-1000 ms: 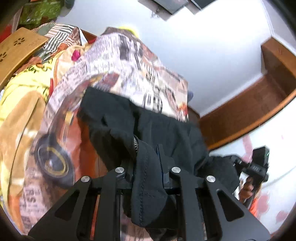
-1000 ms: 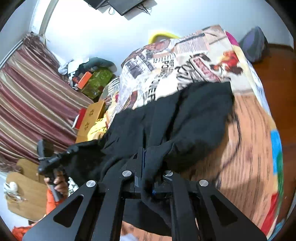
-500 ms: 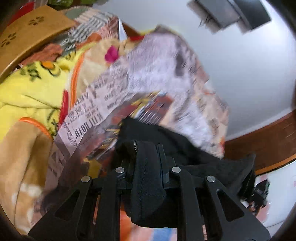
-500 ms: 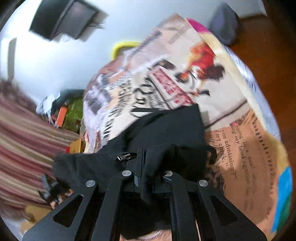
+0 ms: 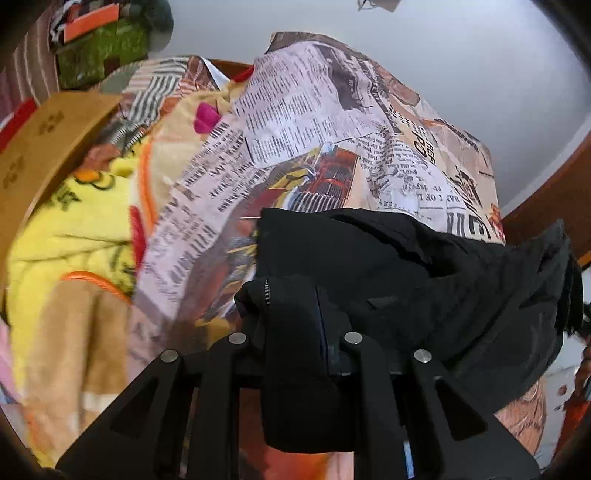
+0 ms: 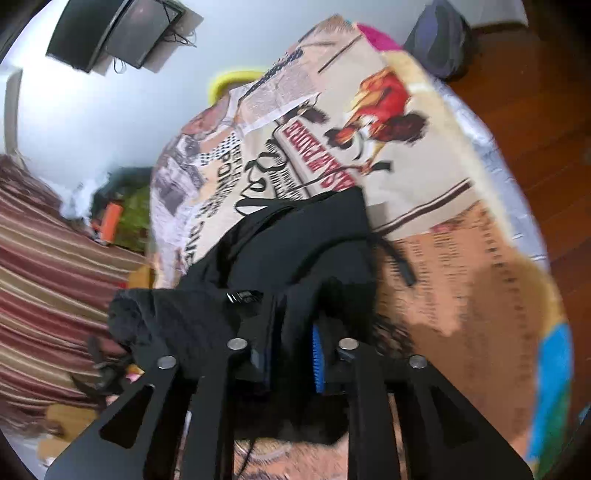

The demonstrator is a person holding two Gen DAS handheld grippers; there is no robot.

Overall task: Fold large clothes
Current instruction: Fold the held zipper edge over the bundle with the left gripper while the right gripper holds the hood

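Note:
A black zip-up garment point(image 5: 406, 266) hangs stretched between my two grippers above a bed with a newspaper-print cover point(image 5: 332, 122). My left gripper point(image 5: 295, 332) is shut on a bunched edge of it beside the zipper. My right gripper point(image 6: 291, 332) is shut on another edge, with cloth pinched between the blue pads point(image 6: 317, 354). In the right wrist view the garment point(image 6: 295, 243) trails onto the bed cover point(image 6: 424, 155), a drawstring lying to its right. The fingertips of both grippers are hidden by cloth.
A yellow and tan blanket point(image 5: 74, 236) and a wooden board point(image 5: 44, 147) lie at the left of the bed. Striped curtains point(image 6: 44, 258) hang at left. A dark bag point(image 6: 439, 40) sits on the wooden floor point(image 6: 535, 110). A screen point(image 6: 114, 29) is on the wall.
Both grippers have lifted and carried the garment further up the bed. The cloth has drawn up from a wide spread into a tighter fold between them.

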